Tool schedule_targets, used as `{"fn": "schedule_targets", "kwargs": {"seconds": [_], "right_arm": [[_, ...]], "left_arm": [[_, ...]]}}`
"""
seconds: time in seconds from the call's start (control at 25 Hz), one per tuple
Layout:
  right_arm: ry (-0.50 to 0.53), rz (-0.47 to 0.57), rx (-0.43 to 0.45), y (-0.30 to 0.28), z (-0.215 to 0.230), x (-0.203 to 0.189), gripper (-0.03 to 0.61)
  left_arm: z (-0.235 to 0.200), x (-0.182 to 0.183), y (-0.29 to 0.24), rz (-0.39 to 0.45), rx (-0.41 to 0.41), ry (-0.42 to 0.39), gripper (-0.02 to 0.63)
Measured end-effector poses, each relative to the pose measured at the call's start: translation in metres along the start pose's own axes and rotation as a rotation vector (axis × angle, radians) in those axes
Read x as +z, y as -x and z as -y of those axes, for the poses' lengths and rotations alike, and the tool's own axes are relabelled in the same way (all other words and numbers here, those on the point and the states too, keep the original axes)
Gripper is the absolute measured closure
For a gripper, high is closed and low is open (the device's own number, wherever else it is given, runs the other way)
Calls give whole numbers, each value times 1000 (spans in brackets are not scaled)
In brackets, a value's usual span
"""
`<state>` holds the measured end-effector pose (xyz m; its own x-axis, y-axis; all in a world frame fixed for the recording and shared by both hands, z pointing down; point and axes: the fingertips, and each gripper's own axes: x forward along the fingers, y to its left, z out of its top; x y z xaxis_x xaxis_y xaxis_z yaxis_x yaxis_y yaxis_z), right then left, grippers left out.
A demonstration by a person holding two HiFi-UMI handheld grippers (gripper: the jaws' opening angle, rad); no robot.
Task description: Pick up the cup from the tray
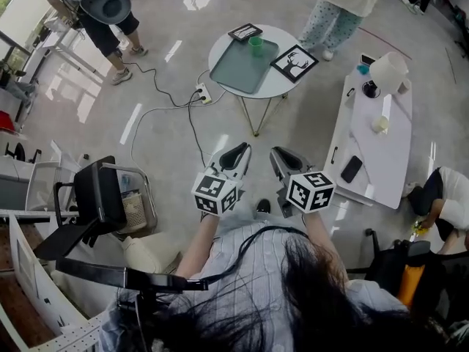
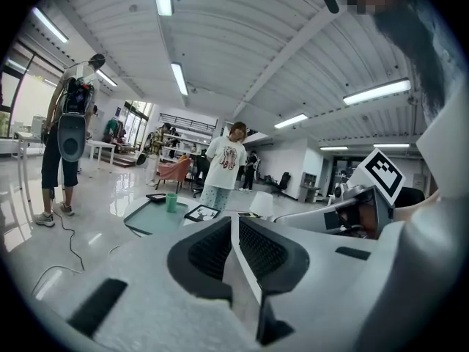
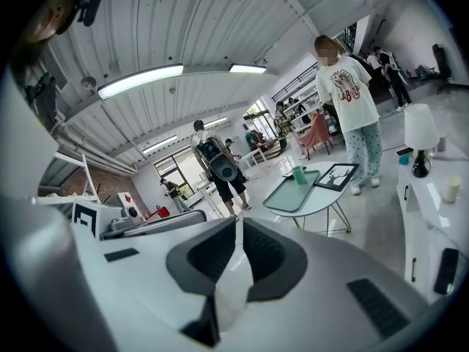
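Observation:
A small green cup (image 1: pixel 255 45) stands at the far end of a grey-green tray (image 1: pixel 237 70) on a round white table (image 1: pixel 272 86), some way ahead of me across the floor. My left gripper (image 1: pixel 239 152) and right gripper (image 1: pixel 279 156) are held side by side in front of my chest, pointing toward that table, both far from it. Each has its jaws shut with nothing between them. In the left gripper view the cup (image 2: pixel 171 202) shows above the closed jaws, on the tray (image 2: pixel 149 218). The right gripper view has the cup (image 3: pixel 298 174) on the tray (image 3: pixel 290 194) to the right.
Two framed pictures (image 1: pixel 294 62) (image 1: pixel 245 31) lie beside the tray. A long white table (image 1: pixel 370 141) at right carries a lamp (image 1: pixel 388 72) and a phone (image 1: pixel 352 169). A power strip (image 1: pixel 203 94) with cables lies on the floor. Two people (image 1: pixel 102 9) (image 1: pixel 343 6) stand beyond; a chair (image 1: pixel 102 196) is at left.

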<state>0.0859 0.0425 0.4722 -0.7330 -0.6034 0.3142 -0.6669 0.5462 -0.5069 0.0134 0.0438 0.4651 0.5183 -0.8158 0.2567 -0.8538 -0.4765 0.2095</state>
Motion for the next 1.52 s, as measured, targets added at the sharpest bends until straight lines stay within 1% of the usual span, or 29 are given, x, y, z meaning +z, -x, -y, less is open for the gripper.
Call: {"fn": "schedule_targets", "kwargs": {"seconds": [0.2,0.44,0.64,0.84,0.96,1.16,1.4,1.52], "right_arm": [[-5,-9,8,-16,5,6,529],[-8,-24,-6,-48,20,16,529],[-17,-20,-26,-88,34,39,529],[-19,-35,-44,-139,43,62,529],[-31,-24,-62,-167,49,82,529],[-54,-29,-114,-208,60,103,529],[-89,-18,-170,-251,76,120,529],[-109,-12,-200,-264,82,123,529]], "left_arm": [[-12,4,-7,1,2,4,575],[-46,8,-32,-4,0,16,575],[-84,22,-59,-12,-19,15,575],[-136,40,-90,-36,-43,14,575],[-166,55,-111,-39,-65,14,575],[-204,68,-139,-59,-125,27,575],[-245,77,-169,-89,-187,21,574],[-258,77,-179,-107,-214,22,574]]}}
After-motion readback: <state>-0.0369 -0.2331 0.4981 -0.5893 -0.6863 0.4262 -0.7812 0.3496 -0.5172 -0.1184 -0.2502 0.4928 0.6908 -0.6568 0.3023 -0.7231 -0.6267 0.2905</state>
